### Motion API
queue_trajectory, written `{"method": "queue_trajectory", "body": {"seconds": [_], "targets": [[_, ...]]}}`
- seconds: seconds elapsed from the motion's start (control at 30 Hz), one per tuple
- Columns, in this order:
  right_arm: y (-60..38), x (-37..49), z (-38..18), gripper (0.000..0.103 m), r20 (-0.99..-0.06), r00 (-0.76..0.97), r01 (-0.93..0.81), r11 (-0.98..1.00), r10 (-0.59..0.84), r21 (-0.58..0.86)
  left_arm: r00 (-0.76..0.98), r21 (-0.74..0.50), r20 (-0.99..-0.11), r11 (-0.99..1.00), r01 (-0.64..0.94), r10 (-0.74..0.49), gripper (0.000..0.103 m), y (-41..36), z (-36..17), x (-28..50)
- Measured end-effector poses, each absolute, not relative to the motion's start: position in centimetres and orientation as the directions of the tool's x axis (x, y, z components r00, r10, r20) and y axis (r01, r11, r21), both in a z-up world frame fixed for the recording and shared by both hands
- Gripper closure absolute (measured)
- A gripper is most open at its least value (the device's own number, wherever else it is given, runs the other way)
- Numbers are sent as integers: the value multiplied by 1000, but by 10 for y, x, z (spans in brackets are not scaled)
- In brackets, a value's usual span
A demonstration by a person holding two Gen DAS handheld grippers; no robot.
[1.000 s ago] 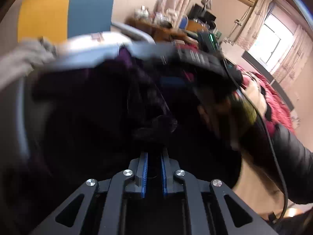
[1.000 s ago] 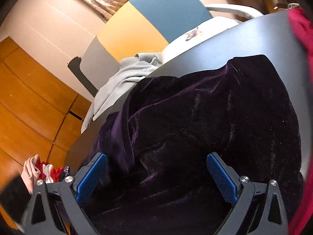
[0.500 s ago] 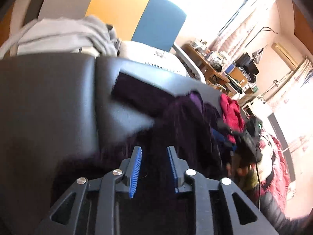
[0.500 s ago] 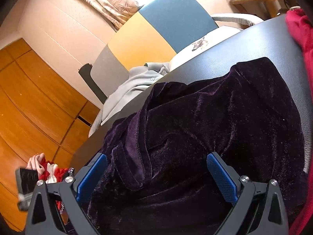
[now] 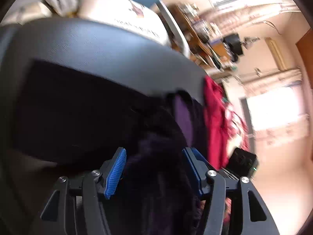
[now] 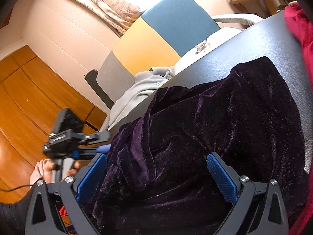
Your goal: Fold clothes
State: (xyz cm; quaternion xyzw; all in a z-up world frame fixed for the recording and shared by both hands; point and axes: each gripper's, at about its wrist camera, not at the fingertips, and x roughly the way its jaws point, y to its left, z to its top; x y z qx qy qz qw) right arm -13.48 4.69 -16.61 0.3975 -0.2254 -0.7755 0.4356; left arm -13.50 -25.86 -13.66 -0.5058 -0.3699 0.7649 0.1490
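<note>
Right wrist view: my right gripper (image 6: 156,171) is spread wide, jaws apart, with the dark purple velvet garment (image 6: 225,113) bunched between and under the blue pads (image 6: 222,174), nothing pinched. Garment lies crumpled on the dark leather-look table top (image 6: 258,45), one flat end reaching toward the far edge, thick folds and a seam ridge heaped near my left pad. Left gripper (image 6: 102,148) shows at the garment's left edge in this view, held in a hand (image 6: 46,171).

Left wrist view, blurred: left gripper (image 5: 154,168) also open, jaws apart, a lump of the same velvet (image 5: 156,143) sitting between the pads; can't tell if the cloth touches them. A red garment (image 5: 217,121) lies just beside it on the right.

Judgement: early step, neither gripper has a hold, the cloth isn't spread flat. Next move calls for closing each gripper on an edge or corner, not the middle bulk, then pulling it out flat. Velvet looks slippery and thick, so a shallow pinch may slide off.
</note>
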Motion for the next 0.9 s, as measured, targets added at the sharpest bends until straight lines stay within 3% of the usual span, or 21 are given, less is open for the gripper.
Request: {"method": "queue_trajectory", "body": {"seconds": [0.03,0.1,0.2,0.47,0.6,0.73,0.9], "targets": [[48,-135,-166,0,-413,-303,496,-513,-859,701,-422,-728,-656,-673,132,626,52,-252,-141,-137],[50,-135,-167,0,-402,-302,497,-503,-864,707,-448,-673,-692,-730,119,566,87,-244,-136,-134],[53,-135,-167,0,-391,-301,497,-493,-870,714,-528,-637,-693,-759,131,491,95,-243,-123,-120],[47,-133,-166,0,-389,-262,522,-469,-883,713,-814,-689,-495,-708,156,303,101,-278,-59,-4],[35,-130,-165,0,-470,-257,532,-529,-845,661,-832,-654,-513,-724,221,210,103,-298,-50,36],[27,-125,-163,0,-520,-275,538,-577,-809,614,-796,-676,-549,-695,242,256,103,-305,-56,50],[36,-128,-166,0,-483,-270,526,-548,-833,650,-708,-631,-609,-760,158,358,76,-255,-59,39]]}}
